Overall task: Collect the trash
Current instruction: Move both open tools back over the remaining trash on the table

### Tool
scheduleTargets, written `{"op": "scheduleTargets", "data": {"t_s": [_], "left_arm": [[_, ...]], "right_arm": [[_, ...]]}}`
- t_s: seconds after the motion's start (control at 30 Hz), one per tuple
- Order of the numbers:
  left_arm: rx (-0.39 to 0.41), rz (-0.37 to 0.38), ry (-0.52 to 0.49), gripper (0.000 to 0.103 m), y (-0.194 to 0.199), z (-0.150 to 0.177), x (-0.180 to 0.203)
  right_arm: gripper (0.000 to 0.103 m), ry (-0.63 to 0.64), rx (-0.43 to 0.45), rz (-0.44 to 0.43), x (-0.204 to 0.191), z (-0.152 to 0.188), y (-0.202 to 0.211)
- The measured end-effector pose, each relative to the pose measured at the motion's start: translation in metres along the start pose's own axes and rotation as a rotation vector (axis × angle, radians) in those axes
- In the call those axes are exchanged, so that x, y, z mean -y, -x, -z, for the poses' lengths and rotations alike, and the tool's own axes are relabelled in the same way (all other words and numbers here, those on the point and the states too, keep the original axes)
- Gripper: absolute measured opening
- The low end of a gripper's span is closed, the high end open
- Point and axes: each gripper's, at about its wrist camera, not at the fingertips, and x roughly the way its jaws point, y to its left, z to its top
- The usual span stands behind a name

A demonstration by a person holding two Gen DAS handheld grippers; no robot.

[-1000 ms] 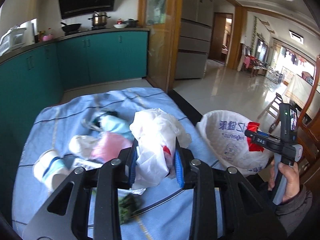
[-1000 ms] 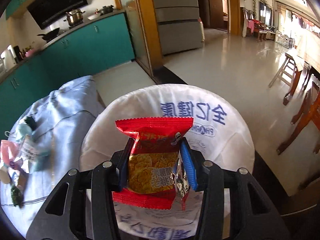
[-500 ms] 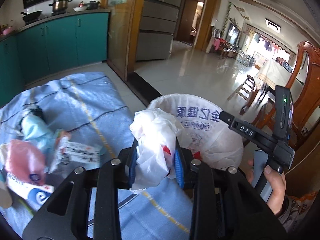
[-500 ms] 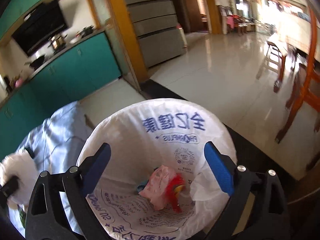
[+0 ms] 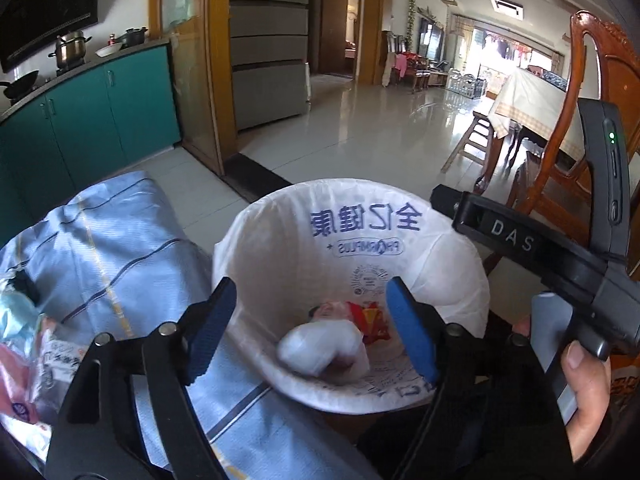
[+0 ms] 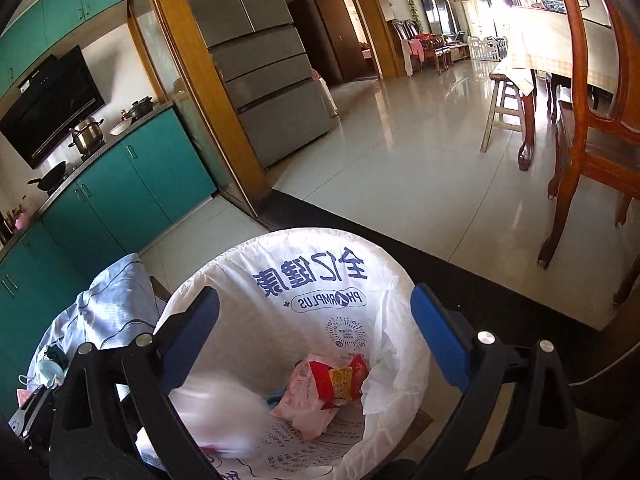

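A bin lined with a white printed bag point(image 5: 440, 268) point(image 6: 384, 280) stands beside the table. My left gripper point(image 5: 310, 292) hangs over it, jaws opening, nothing between the blue pads. Below it a crumpled white plastic bag point(image 5: 324, 346) point(image 6: 216, 412), blurred, lies in the bin beside a red snack packet point(image 5: 370, 318) point(image 6: 340, 380) and a pink wrapper point(image 6: 300, 400). My right gripper point(image 6: 314, 298) also hovers over the bin, its jaws opening wide and empty. Its black body point(image 5: 516, 236) and the hand holding it point(image 5: 584, 384) show in the left wrist view.
The table under a blue striped cloth point(image 5: 116, 240) lies left of the bin, with more wrappers point(image 5: 24, 376) at its near left. A wooden chair point(image 6: 592, 132) stands to the right. Teal cabinets point(image 6: 120, 196) and a fridge point(image 6: 264, 80) are behind, across tiled floor.
My left gripper swung from the table to over the bin and let go of the white plastic bag, which dropped in. My right gripper released the red snack packet into the bin and stayed open.
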Motion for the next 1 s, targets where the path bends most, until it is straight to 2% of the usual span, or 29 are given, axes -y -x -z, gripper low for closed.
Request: {"op": "scheduleTargets", "data": {"t_s": [0.1,0.23,0.4,0.53,0.63,0.73,0.87,0.93,1.0], "left_arm": [[0.036,-0.081,0.028,0.082,0.025,0.006,-0.018],[0.104,-0.263,0.092,0.086,0.072,0.028,-0.053],[0.099,-0.412,0.176,0.087,0.118,0.058,-0.098],[0.087,-0.504,0.188,0.087,0.154,0.082,-0.127],[0.081,-0.598,0.197,0.088,0.188,0.100,-0.150],[0.078,-0.655,0.253,0.089,0.213,0.113,-0.171],[0.063,-0.665,0.352,0.089,0.228,0.122,-0.192],[0.058,-0.649,0.406,0.090,0.231,0.125,-0.201],[0.051,-0.649,0.438,0.090,0.231,0.129,-0.208]], "right_arm": [[0.096,0.022,0.004,-0.012,-0.006,0.001,0.001],[0.098,0.116,0.041,-0.055,-0.026,0.006,0.009],[0.100,0.307,0.090,-0.152,-0.068,0.022,0.023],[0.100,0.418,0.112,-0.216,-0.099,0.034,0.034],[0.100,0.480,0.124,-0.314,-0.130,0.034,0.047],[0.100,0.576,0.101,-0.400,-0.182,0.028,0.061],[0.100,0.718,0.021,-0.500,-0.269,0.022,0.076],[0.100,0.752,0.031,-0.526,-0.293,0.027,0.079],[0.100,0.773,0.062,-0.542,-0.301,0.045,0.078]]}}
